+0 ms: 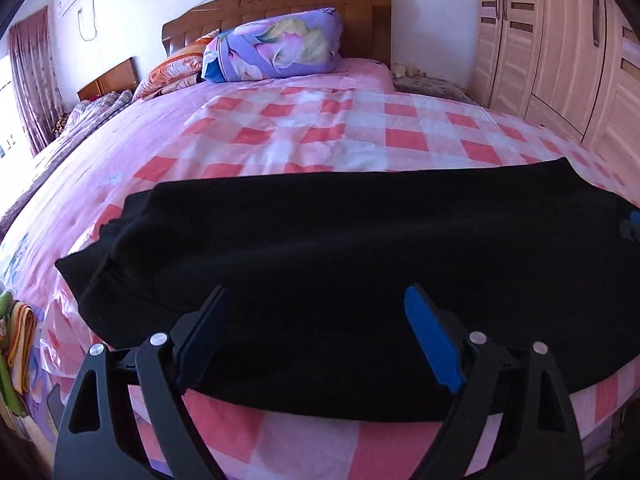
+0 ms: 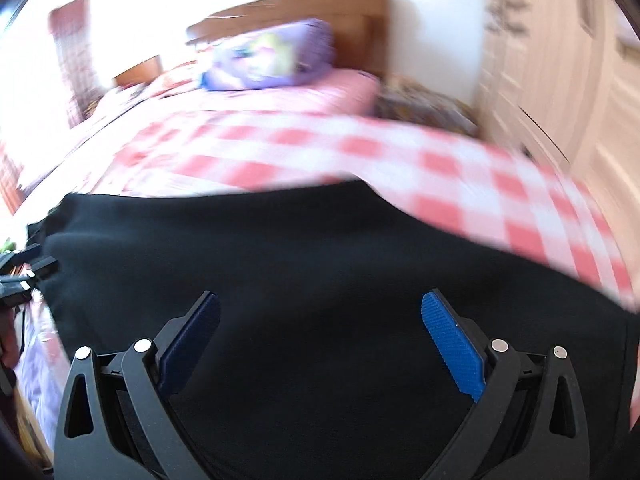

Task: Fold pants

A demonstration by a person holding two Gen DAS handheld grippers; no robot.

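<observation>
Black pants (image 1: 320, 248) lie flat across the near part of a bed with a pink checked sheet (image 1: 320, 128); they look folded lengthwise, one end at the left. My left gripper (image 1: 316, 300) is open and empty, its blue-padded fingers just above the pants' near edge. In the right wrist view, which is motion-blurred, the pants (image 2: 320, 260) fill the lower half. My right gripper (image 2: 320, 304) is open and empty above them. The left gripper (image 2: 24, 272) shows at the left edge there, and the right gripper's blue tip (image 1: 632, 224) at the right edge of the left wrist view.
A purple floral pillow (image 1: 276, 48) and an orange pillow (image 1: 176, 68) lie against the wooden headboard (image 1: 280, 4). A light wooden wardrobe (image 1: 560, 48) stands at the right. Curtains (image 1: 28, 76) hang at the left. Coloured cloths (image 1: 20, 344) hang off the bed's near left corner.
</observation>
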